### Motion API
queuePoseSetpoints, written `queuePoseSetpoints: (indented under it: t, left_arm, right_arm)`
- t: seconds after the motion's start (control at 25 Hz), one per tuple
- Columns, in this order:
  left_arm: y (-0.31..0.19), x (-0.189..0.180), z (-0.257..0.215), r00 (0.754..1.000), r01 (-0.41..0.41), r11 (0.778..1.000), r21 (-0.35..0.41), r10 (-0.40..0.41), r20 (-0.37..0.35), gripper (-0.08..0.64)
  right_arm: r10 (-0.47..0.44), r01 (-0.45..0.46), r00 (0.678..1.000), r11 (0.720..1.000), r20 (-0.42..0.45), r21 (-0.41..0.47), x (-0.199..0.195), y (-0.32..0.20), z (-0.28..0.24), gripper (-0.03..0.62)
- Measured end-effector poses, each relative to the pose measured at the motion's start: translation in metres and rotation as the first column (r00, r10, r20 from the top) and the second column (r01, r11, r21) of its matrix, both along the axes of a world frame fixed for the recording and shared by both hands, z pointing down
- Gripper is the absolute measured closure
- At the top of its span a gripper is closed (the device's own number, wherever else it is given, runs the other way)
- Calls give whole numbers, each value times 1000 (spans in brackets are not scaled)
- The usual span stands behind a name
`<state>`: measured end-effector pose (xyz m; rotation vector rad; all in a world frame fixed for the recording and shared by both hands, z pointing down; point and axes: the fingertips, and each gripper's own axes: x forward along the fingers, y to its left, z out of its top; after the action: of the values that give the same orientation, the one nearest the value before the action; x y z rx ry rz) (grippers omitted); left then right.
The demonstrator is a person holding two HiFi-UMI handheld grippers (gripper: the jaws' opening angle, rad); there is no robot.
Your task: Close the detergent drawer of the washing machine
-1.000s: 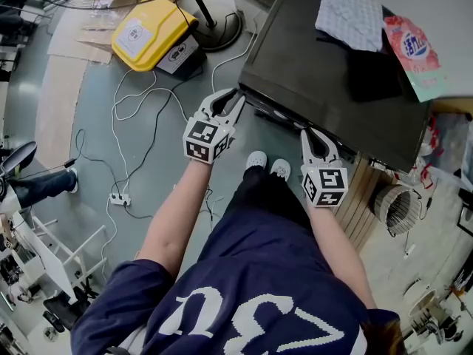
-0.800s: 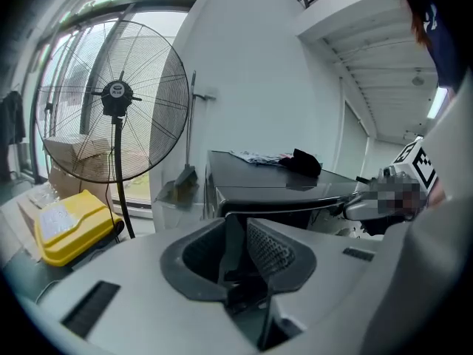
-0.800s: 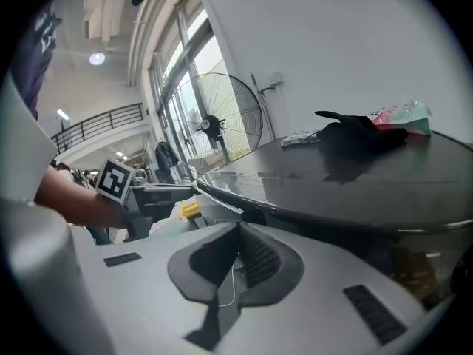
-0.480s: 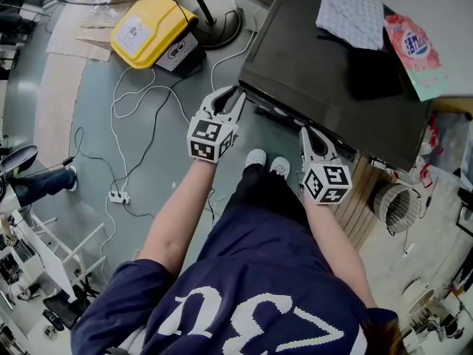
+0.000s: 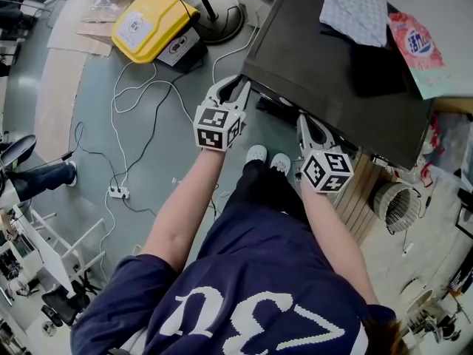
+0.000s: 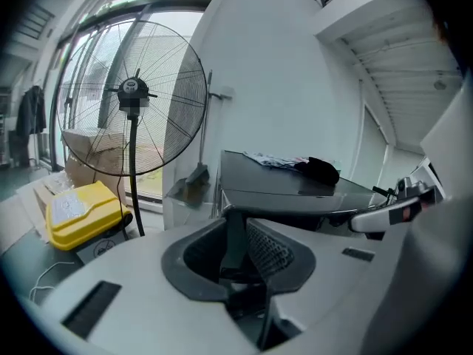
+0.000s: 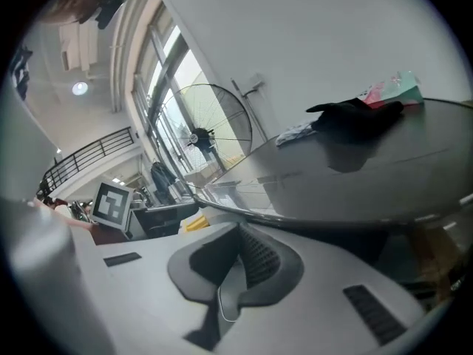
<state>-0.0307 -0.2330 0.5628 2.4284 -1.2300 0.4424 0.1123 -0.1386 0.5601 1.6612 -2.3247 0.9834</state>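
Observation:
The washing machine (image 5: pixel 325 65) shows its dark top at the upper right. A dark strip, the detergent drawer (image 5: pixel 270 105), lies under its front edge; how far it stands out I cannot tell. My left gripper (image 5: pixel 235 86) is open at the machine's front left corner, with nothing between its fingers. In the left gripper view the left gripper (image 6: pixel 247 235) points at the machine (image 6: pixel 295 191). My right gripper (image 5: pixel 304 118) is shut, its tips at the front edge just right of the strip. The right gripper (image 7: pixel 235 261) holds nothing that I can see.
A patterned cloth (image 5: pixel 358 9), a black item (image 5: pixel 373 72) and a pink packet (image 5: pixel 417 46) lie on the machine's top. On the floor are a yellow case (image 5: pixel 151 24), a fan's base (image 5: pixel 222 24), white cables (image 5: pixel 133 124) and a power strip (image 5: pixel 118 192). The person's shoes (image 5: pixel 267 159) stand before the machine.
The left gripper has moved up to the machine's front corner. The right gripper's jaws have closed, and it has rolled a little while staying at the front edge.

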Motion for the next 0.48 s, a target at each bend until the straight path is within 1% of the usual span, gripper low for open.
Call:
queuePoseSetpoints:
  t: [0.04,0.08,0.2,0.32,0.48]
  left_arm:
    - [1,1,0,1000,5,1000,-2,-5,-10,469]
    - [2,2,0,1000,7,1000,-2,-7,-18,492]
    - [3,3,-1,1000,7,1000,12,-7,-8,494]
    - [5,3,-1,1000,5,1000,23,-5,5,499]
    - [8,6,-9,999,-22,998,56,19,38,531]
  right_arm:
    - [-18,18,1000,1000,-7,20,-8,-5,-6,577]
    - [-31,32,999,998,-21,46,-13,-10,-13,575]
    - [-40,46,998,993,-48,113,-14,-24,-34,575]
    - [-50,59,997,989,-65,135,-8,-22,-40,575]
    - [-66,79,994,986,-90,148,1,-9,-43,575]
